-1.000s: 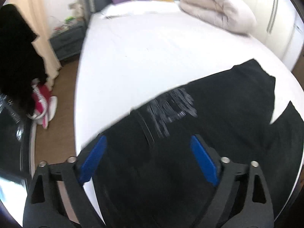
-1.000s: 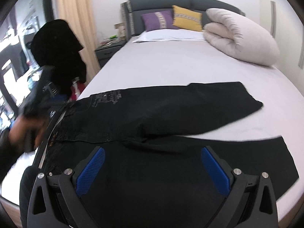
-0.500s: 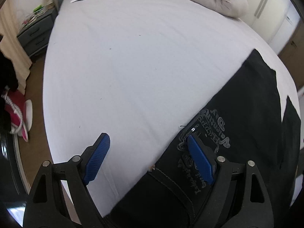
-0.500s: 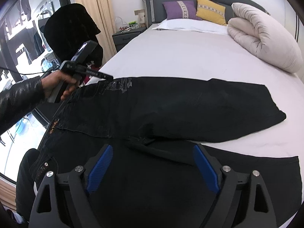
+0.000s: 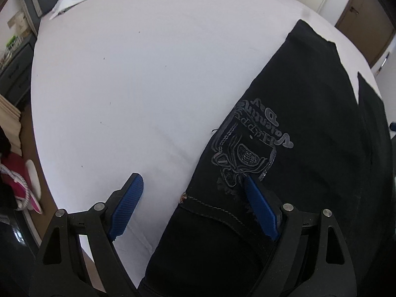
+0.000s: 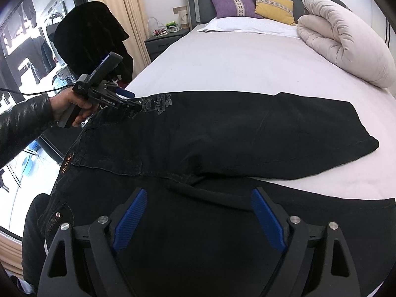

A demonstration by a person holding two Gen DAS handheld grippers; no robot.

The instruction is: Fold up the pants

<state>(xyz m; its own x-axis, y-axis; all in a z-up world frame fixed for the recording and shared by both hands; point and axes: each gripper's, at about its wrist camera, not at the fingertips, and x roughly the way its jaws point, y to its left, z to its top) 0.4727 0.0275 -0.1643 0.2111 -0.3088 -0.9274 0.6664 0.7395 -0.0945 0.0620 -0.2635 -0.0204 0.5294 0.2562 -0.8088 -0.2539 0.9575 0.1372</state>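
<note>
Pants (image 6: 222, 143) lay spread flat on the bed (image 5: 136, 86), unfolded, both our left hand-held gripper (image 5: 193, 208), straddling their printed hip edge at lower centre, and right hand-held gripper (image 6: 198, 217) gaping wide; next, we judged, pinch that edge.

Bright daylight, sharp, perhaps fisheye-warped edges.

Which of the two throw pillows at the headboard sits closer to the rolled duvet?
The yellow pillow: it leans beside the rolled duvet, while the purple pillow stands on its far side.
</note>
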